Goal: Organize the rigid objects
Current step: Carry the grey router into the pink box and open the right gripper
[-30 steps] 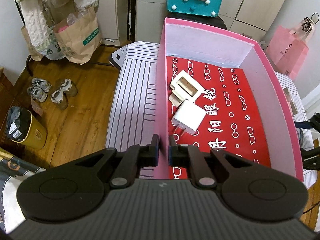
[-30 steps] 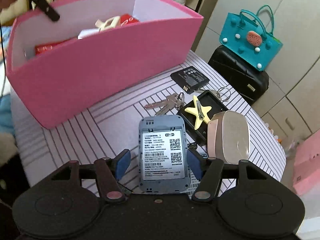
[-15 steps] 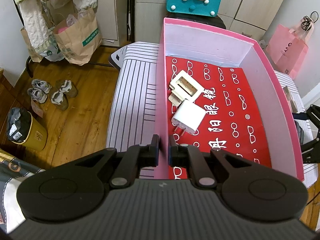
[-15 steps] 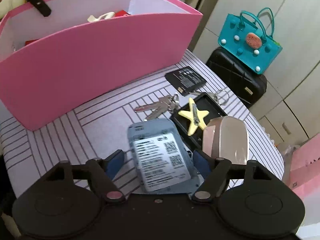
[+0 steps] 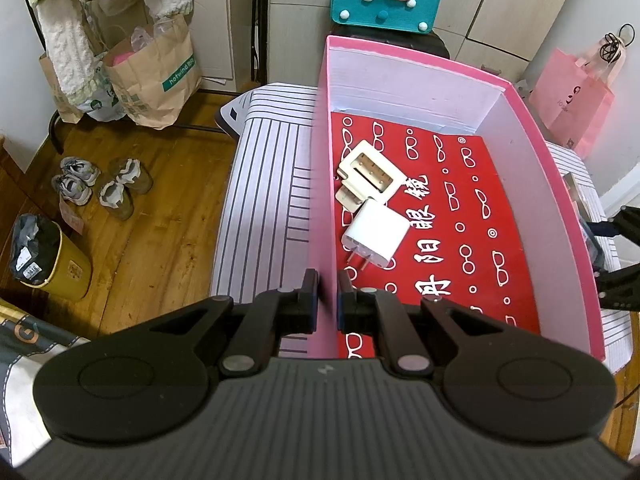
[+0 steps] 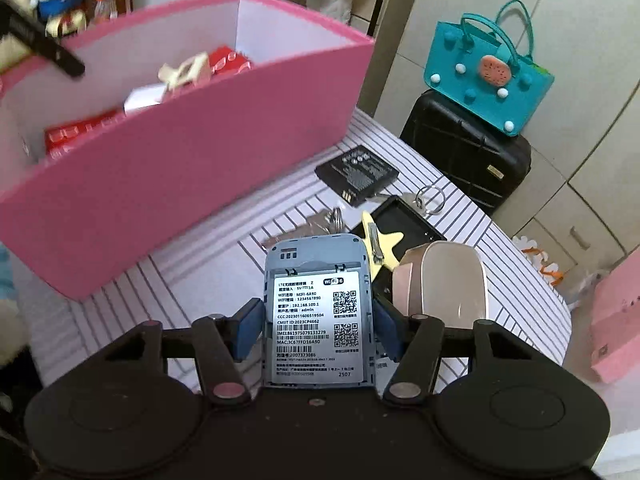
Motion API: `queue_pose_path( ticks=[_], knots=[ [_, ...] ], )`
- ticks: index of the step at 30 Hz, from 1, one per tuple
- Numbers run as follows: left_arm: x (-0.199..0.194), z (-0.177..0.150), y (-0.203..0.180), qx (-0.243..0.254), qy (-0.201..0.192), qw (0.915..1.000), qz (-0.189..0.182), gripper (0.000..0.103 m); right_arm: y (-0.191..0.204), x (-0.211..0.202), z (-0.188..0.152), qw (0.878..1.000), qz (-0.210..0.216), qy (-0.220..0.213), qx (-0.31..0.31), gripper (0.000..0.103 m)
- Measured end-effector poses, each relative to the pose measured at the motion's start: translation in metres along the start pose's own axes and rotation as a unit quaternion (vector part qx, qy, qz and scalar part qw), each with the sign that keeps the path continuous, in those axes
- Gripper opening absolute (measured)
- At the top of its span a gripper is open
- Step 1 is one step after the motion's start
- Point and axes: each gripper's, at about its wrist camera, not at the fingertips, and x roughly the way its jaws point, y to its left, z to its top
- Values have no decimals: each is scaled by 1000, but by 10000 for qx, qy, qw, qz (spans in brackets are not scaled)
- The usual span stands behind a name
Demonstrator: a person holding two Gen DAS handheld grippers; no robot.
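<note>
My left gripper (image 5: 328, 292) is shut on the near left wall of the pink box (image 5: 320, 200). Inside, on the red floor, lie a white plug charger (image 5: 376, 236) and a cream adapter (image 5: 370, 172). In the right wrist view my right gripper (image 6: 318, 330) has its jaws closing on a grey-blue wifi router (image 6: 318, 312), label side up, with both pads against its sides. The pink box (image 6: 200, 152) stands to the router's left. A black battery (image 6: 358, 174), keys (image 6: 324, 220), a yellow star clip (image 6: 380, 244) on a black tray (image 6: 404, 220) and a beige case (image 6: 444, 284) lie beyond.
The striped table cover (image 6: 208, 280) carries everything. A teal bag (image 6: 484, 80) sits on a black suitcase (image 6: 468, 160) behind the table. A pink paper bag (image 5: 572, 108) stands at the right. Brown paper bags (image 5: 156, 80), shoes (image 5: 100, 184) and a yellow bin (image 5: 52, 264) are on the wooden floor at the left.
Half a second ago the router lay tilted between wider jaws; now it sits straight with the pads against its sides. The left gripper and the box have not moved.
</note>
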Motion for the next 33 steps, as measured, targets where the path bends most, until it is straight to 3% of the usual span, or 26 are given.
queue_pose_path(
  ticks=[8, 14, 20, 27, 33],
  knots=[
    [-2, -1, 2, 28, -41, 10000, -57, 8, 4, -35, 13, 9992, 45, -359, 144, 64],
    [-3, -1, 2, 52, -75, 9999, -74, 8, 9, -71, 43, 9958, 286, -841, 234, 64],
    [-3, -1, 3, 87, -95, 9998, -120, 8, 40, -82, 88, 9909, 483, -1203, -376, 64],
    [-4, -1, 6, 114, -103, 9995, -260, 9, 79, -28, 138, 9856, 689, -685, -1385, 64],
    [-5, -2, 6, 230, -130, 9992, -290, 10, 92, 38, 162, 9770, 329, 193, -2097, 64]
  ],
)
